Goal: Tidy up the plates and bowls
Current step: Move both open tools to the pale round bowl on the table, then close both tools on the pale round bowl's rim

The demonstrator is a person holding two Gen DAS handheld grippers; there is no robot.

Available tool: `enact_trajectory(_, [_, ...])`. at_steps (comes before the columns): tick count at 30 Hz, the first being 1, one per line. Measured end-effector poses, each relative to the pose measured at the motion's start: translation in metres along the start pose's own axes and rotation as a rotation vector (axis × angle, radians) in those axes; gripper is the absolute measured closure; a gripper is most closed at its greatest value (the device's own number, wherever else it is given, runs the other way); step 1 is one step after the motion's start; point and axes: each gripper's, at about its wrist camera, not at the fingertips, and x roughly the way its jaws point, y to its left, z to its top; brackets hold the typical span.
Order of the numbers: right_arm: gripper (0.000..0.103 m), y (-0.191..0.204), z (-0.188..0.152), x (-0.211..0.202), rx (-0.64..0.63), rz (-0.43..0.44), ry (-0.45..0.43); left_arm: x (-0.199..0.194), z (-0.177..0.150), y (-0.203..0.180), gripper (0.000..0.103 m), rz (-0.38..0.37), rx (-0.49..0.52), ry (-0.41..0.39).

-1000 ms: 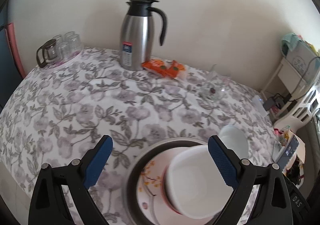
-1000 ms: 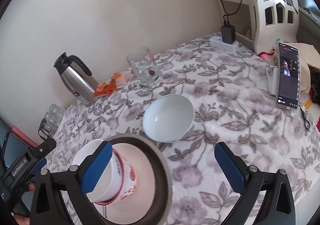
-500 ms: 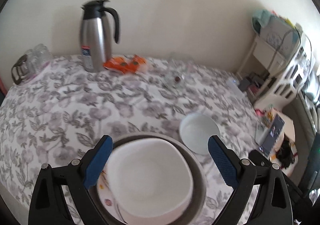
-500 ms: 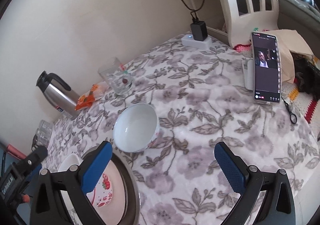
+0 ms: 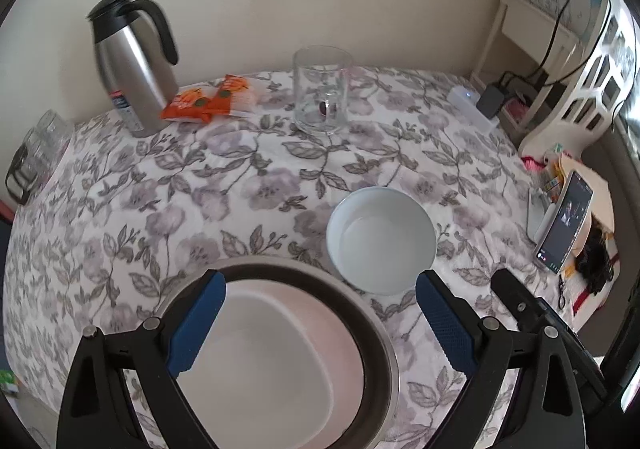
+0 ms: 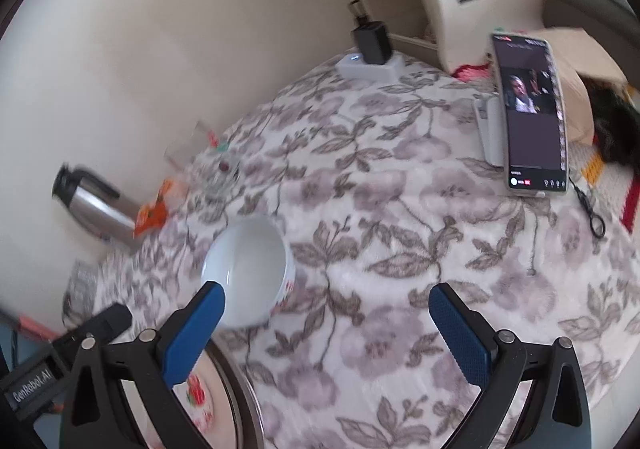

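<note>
Left wrist view: the left claw [image 5: 320,323] is spread wide and grasps nothing. Its blue fingers [image 5: 196,323] stand over a stack near the front edge of the tabletop [image 5: 224,185], which is covered by a floral cloth. The stack consists of a metal-rimmed dish [image 5: 380,333], a pinkish plate [image 5: 340,329] inside it, and a white bowl [image 5: 260,365] on top. A second bowl, the small white bowl [image 5: 380,239], sits upright on the cloth just beyond the dish rim, to the right of the stack; contact between the two cannot be determined. Farther back stand a clear glass mug [image 5: 322,91], an orange snack packet [image 5: 208,101] and a steel thermos jug [image 5: 130,63]. A phone [image 5: 564,223] leans upright at the right edge.

Right wrist view: the right claw [image 6: 326,329] is also released, jaws wide apart, empty. The small white bowl [image 6: 250,269] lies just beyond the left fingertip [image 6: 196,329]; the image is motion-blurred. The metal-rimmed dish [image 6: 240,401] with the red-patterned white bowl [image 6: 198,397] shows at bottom left. The phone [image 6: 532,113], a charger block [image 6: 372,43] and the steel thermos jug [image 6: 92,205] are also visible.
</note>
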Motion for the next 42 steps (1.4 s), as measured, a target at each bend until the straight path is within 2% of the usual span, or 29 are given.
enact_trajectory(3, [0.002, -0.001, 0.002, 0.010, -0.004, 0.002, 0.019, 0.007, 0.012, -0.008, 0.007, -0.003, 0.027, 0.021])
enact_trajectory(5, [0.006, 0.000, 0.003, 0.015, -0.017, -0.006, 0.024, 0.017, 0.022, -0.006, 0.008, 0.004, 0.001, 0.063])
enact_trajectory(9, [0.009, 0.003, 0.004, 0.025, -0.033, -0.009, 0.039, 0.037, 0.037, -0.005, 0.022, 0.019, -0.033, 0.136])
enact_trajectory(13, [0.010, 0.003, 0.000, 0.042, -0.027, -0.011, 0.087, 0.053, 0.046, -0.008, 0.023, 0.056, -0.026, 0.177])
enact_trajectory(14, [0.015, 0.004, -0.001, 0.046, -0.027, -0.010, 0.095, 0.058, 0.049, -0.007, 0.023, 0.062, -0.030, 0.187])
enact_trajectory(15, [0.019, 0.005, -0.002, 0.050, -0.028, -0.007, 0.106, 0.063, 0.051, -0.006, 0.026, 0.060, -0.040, 0.204])
enact_trajectory(17, [0.020, 0.006, -0.004, 0.057, -0.032, 0.001, 0.120, 0.071, 0.052, -0.003, 0.033, 0.043, -0.066, 0.238])
enact_trajectory(27, [0.023, 0.016, -0.005, 0.077, -0.062, 0.010, 0.158, 0.105, 0.055, -0.005, 0.034, 0.052, -0.096, 0.328])
enact_trajectory(30, [0.028, 0.017, -0.004, 0.083, -0.062, 0.011, 0.170, 0.112, 0.055, -0.009, 0.034, 0.061, -0.080, 0.335])
enact_trajectory(42, [0.037, 0.024, -0.002, 0.101, -0.076, 0.025, 0.203, 0.130, 0.058, -0.013, 0.035, 0.087, -0.065, 0.354])
